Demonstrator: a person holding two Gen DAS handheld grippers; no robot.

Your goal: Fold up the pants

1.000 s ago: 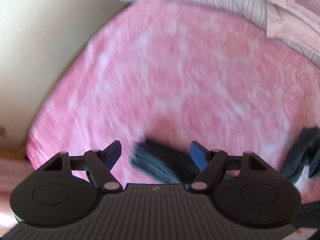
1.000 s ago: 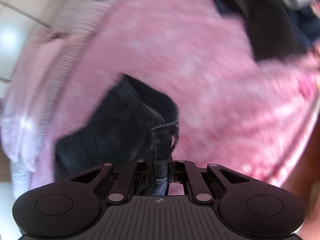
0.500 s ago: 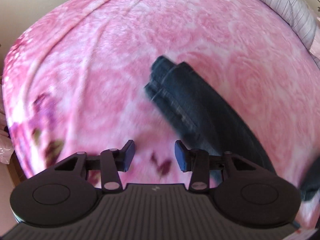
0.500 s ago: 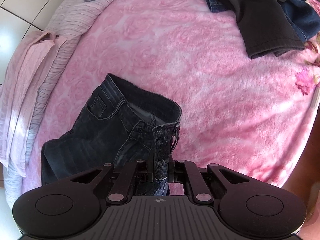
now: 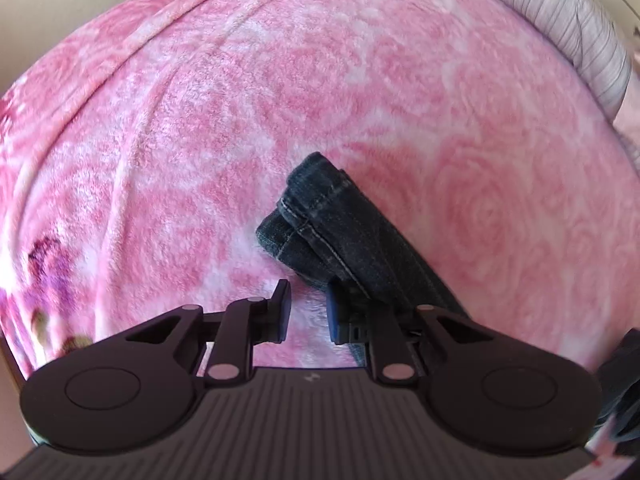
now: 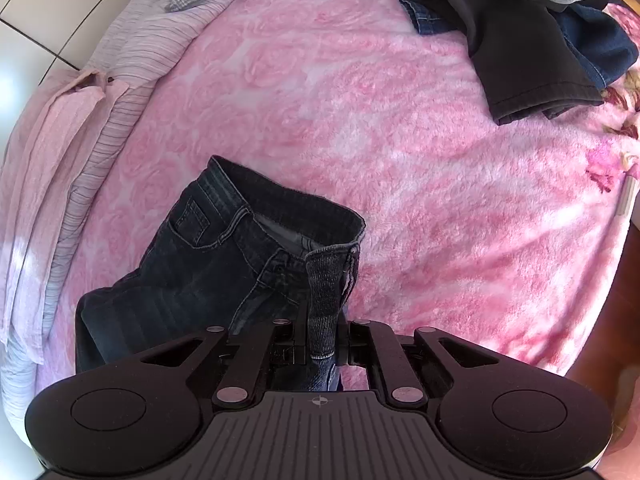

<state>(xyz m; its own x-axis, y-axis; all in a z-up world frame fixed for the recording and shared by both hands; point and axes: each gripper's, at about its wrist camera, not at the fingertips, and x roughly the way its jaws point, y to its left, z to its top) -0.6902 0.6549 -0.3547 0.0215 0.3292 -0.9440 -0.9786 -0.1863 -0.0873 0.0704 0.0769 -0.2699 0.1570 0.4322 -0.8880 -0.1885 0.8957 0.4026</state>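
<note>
Dark denim pants lie on a pink rose-patterned blanket (image 5: 192, 128). Their waist and pockets (image 6: 192, 272) show in the right wrist view, where my right gripper (image 6: 322, 330) is shut on a raised strip of the waistband (image 6: 326, 284). The stacked leg hems (image 5: 332, 224) appear in the left wrist view. My left gripper (image 5: 308, 292) hovers just in front of those hems. Its jaws are closing, with a narrow gap left. Only blanket shows between the blue pads; the denim lies against the outside of the right finger (image 5: 334, 312).
A heap of dark garments (image 6: 520, 40) sits at the far right of the bed. Striped lilac bedding (image 6: 100, 100) runs along the left side, and shows again (image 5: 580, 32) at the upper right. The blanket (image 6: 420, 140) drops off at the bed's right edge.
My left gripper has come down close to the leg hems, rolled, and its jaws have narrowed from wide to a small gap. The right gripper has kept its grip on the waistband without moving.
</note>
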